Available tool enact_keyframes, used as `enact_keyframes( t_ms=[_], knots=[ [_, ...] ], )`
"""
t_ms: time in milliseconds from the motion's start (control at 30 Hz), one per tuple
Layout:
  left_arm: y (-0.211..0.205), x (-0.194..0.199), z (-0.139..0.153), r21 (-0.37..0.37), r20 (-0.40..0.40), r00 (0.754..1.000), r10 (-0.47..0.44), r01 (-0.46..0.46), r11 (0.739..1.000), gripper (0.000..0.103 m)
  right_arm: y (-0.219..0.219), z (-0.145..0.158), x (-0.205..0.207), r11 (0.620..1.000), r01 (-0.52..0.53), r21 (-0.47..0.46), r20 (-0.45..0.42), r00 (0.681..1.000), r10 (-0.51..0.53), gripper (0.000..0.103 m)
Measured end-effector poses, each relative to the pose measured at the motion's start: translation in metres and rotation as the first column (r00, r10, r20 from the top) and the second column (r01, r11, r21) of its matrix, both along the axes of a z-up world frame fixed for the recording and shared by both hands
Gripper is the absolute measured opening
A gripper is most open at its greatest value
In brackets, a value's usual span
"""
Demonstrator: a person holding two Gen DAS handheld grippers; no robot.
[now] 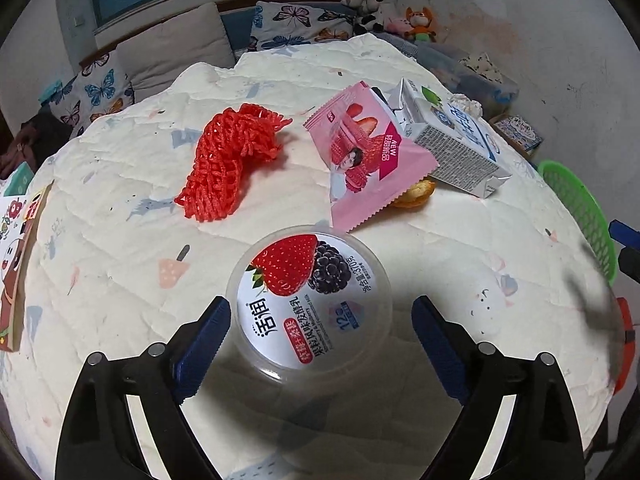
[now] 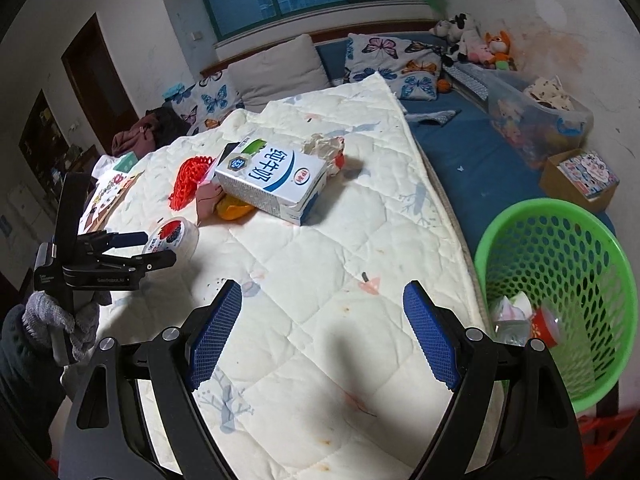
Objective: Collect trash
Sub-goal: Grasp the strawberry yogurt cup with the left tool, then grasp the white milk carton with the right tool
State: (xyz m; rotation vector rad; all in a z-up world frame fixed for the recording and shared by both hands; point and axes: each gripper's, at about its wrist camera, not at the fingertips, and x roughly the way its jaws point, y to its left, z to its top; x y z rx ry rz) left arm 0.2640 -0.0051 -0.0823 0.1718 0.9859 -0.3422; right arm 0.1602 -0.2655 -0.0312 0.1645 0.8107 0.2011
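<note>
One tub (image 1: 310, 300) matters for your next move: the round yogurt tub sits on the quilt (image 1: 120, 320) directly ahead of your left gripper (image 1: 320, 320), lid up, between the wide-spread fingers, with neither pad clearly touching it. Being round, it has no long axis to line up with. Your left gripper is far nearer to it; your right gripper (image 2: 322, 320), fingers also spread wide and holding nothing, hovers over bare quilt well apart from the tub, with the green basket (image 2: 560, 240) just off to its right beside the bed.

Loose on the quilt, you have one tub, one red net (image 1: 232, 160), one pink wrapper (image 1: 368, 156), one milk carton (image 2: 272, 180), one orange scrap (image 1: 416, 196) under the wrapper and one crumpled paper (image 2: 326, 146) behind the carton. Several pieces already lie in the basket, too jumbled to count.
</note>
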Motion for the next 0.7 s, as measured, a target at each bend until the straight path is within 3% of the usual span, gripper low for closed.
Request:
enact_keyframes(
  t_ms=[133,700],
  knots=[
    [-0.001,0.002,-0.001,0.034,0.013,1.000,-0.001,0.001,0.999,0.089,0.008,-0.001,0.007,1.000,-0.017,-0.013,-0.006,1.000,0.017,0.083],
    [0.001,0.001,-0.008,0.043,0.023,1.000,0.012,-0.013,0.999,0.087,0.022,-0.002,0.039,0.998,-0.063,-0.014,-0.021,0.998,0.063,0.083]
  ],
)
